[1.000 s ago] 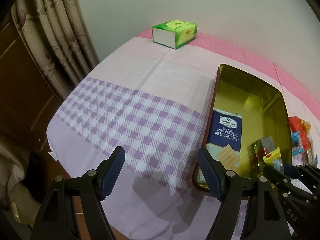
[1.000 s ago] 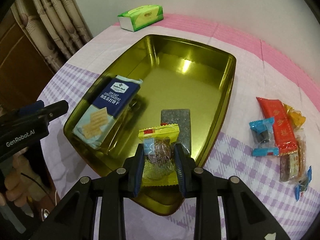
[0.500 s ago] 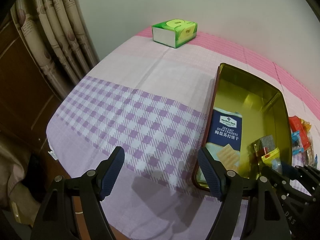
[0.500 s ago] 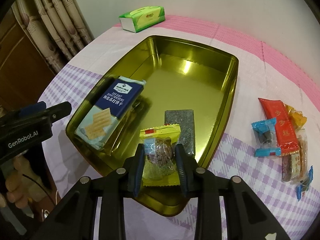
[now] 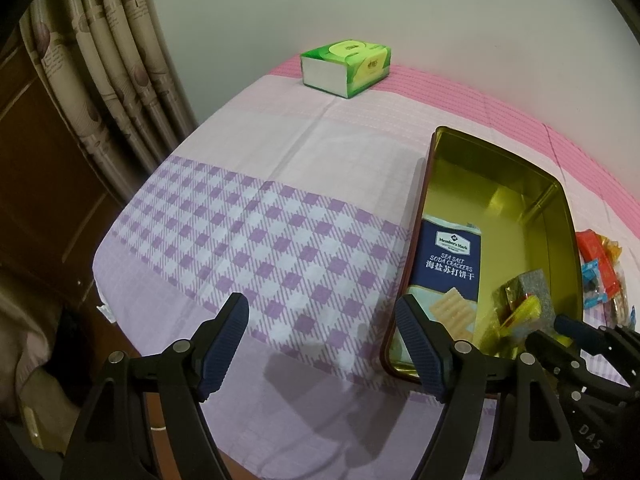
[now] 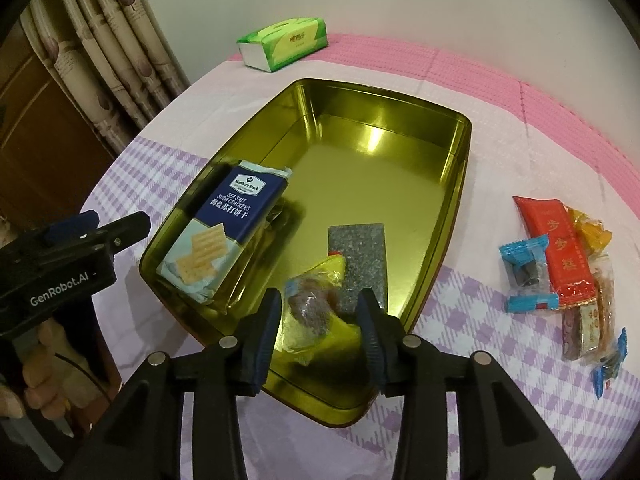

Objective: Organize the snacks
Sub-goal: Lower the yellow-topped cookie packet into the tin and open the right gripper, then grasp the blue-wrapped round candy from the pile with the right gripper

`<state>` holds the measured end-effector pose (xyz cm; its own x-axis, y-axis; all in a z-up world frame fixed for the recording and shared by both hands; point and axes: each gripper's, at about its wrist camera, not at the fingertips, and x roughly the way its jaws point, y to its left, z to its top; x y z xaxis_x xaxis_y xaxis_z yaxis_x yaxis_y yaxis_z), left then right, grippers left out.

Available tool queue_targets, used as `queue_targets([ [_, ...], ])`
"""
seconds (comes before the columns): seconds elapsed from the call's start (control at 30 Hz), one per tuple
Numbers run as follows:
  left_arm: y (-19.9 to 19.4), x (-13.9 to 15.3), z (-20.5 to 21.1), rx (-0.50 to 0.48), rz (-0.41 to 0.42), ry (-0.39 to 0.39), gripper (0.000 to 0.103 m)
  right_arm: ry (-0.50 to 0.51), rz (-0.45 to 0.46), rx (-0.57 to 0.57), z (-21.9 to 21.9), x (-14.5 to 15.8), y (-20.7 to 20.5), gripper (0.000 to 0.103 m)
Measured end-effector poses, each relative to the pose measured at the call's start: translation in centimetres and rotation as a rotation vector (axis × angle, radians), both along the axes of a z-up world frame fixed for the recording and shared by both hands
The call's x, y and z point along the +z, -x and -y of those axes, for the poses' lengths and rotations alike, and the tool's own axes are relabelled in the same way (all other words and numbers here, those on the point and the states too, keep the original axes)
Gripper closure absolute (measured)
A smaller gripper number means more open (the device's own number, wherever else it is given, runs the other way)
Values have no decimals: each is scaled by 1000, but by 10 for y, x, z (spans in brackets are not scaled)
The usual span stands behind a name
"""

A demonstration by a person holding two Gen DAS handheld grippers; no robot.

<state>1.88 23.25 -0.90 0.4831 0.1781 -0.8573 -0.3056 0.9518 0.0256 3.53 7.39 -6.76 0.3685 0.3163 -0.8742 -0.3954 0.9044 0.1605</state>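
A gold tin tray point(image 6: 460, 184) point(image 5: 556, 196) sits on the checked tablecloth. In it lie a blue soda cracker pack point(image 6: 228, 236) point(image 5: 450, 268) and a grey snack bar point(image 6: 360, 252) point(image 5: 536, 288). My right gripper point(image 6: 320, 312) is open over the tray's near end. A yellow-wrapped candy point(image 6: 316, 312) sits tilted between its fingers, no longer pinched. Several loose snacks point(image 6: 560, 256) lie on the cloth right of the tray. My left gripper point(image 5: 322, 332) is open and empty above the cloth, left of the tray.
A green tissue box point(image 6: 284, 42) point(image 5: 346, 66) stands at the far edge by the wall. Curtains point(image 5: 108, 80) and a wooden door are at the left. The table's near-left edge point(image 5: 108, 308) drops off close to my left gripper.
My right gripper has opened and the yellow-wrapped candy has slipped loose and tipped between the fingers into the tray. My left gripper has stayed nearly still.
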Motion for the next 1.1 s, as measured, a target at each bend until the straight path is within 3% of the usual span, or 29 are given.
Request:
queue_targets([
  [0.13,-1,0,1,-2,0,-2,27,1,15,-9,4,4,1,58],
  [0.67,-2,4,-1,-6,0,-15,26,10,71,-58,33,22,5,56],
  [0.9,-3,5,-4,-8,-2,-30,26,39,68,-153,83,18,5,56],
  [1.1,-3,6,-5,-12,-3,-37,26,74,50,-303,150,10,3,56],
])
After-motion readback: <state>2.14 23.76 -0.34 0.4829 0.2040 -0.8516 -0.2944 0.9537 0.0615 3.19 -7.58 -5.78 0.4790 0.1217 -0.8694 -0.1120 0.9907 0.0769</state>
